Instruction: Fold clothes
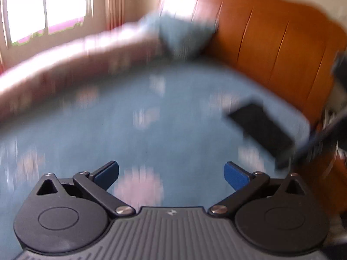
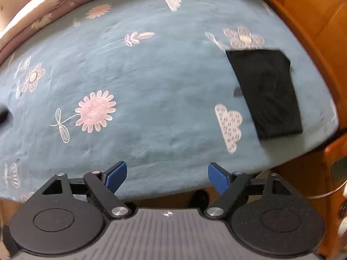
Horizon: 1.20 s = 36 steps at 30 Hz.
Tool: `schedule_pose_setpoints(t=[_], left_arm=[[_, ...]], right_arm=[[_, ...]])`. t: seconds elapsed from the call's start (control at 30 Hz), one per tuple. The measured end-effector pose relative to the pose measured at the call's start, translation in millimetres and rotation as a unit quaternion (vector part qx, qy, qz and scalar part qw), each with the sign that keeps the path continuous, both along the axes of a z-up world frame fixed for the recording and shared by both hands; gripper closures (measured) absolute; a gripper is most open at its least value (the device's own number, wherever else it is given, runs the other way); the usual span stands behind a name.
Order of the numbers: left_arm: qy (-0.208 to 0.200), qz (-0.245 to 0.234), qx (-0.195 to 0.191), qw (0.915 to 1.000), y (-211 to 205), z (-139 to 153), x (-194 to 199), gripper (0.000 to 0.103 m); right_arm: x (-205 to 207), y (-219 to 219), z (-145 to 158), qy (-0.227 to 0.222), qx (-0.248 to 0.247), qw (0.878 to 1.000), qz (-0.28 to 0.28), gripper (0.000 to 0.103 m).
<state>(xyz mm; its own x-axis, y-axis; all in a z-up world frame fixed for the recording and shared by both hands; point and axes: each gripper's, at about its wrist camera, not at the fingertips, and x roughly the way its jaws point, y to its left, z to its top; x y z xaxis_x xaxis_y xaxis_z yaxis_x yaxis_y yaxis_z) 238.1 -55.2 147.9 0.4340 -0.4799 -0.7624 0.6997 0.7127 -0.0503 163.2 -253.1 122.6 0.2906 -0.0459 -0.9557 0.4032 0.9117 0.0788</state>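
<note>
Black garment (image 2: 265, 93) lies folded in a flat rectangle at the right of the bed (image 2: 151, 75), near the wooden frame (image 2: 314, 21). Left gripper (image 1: 171, 174) and right gripper (image 2: 167, 176): jaws wide apart, holding nothing. Any further fold should keep edges square. Right view shows the fold sharply; left view is blurred but adds a window (image 1: 45, 6)

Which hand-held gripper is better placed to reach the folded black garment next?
Probably the right hand-held gripper: open, empty, with the folded black garment ahead. The left hand-held gripper sees it only blurred.
</note>
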Motion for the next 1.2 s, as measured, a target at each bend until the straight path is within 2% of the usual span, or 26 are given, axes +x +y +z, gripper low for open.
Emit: schedule_pose_setpoints(t=[0.1,0.2,0.43,0.73,0.97,1.2], left_arm=[[0.070,0.057,-0.013,0.9958,10.4,-4.2,10.5,0.001],[0.079,0.093,-0.012,0.9925,-0.7,3.6,11.4,0.001],[0.098,0.173,-0.009,0.9800,-27.4,20.6,13.4,0.001],[0.139,0.218,0.014,0.9658,-70.6,19.6,9.9,0.001],[0.163,0.242,0.029,0.9560,-66.4,16.1,6.4,0.001],[0.187,0.263,0.043,0.9455,-60.0,12.2,3.1,0.001]], right_arm=[[10.3,-1.1,-0.6,0.005,-0.025,1.000,0.002,0.014],[23.0,-13.5,-2.5,-0.004,-0.055,0.998,-0.010,0.014],[29.3,-45.8,7.3,-0.032,-0.050,0.998,0.023,0.013],[13.8,-88.4,5.6,-0.042,-0.056,0.997,0.033,0.013],[2.5,-110.6,0.3,-0.037,-0.054,0.997,0.035,0.013],[-1.7,-112.7,-5.3,-0.031,-0.057,0.997,0.049,0.013]])
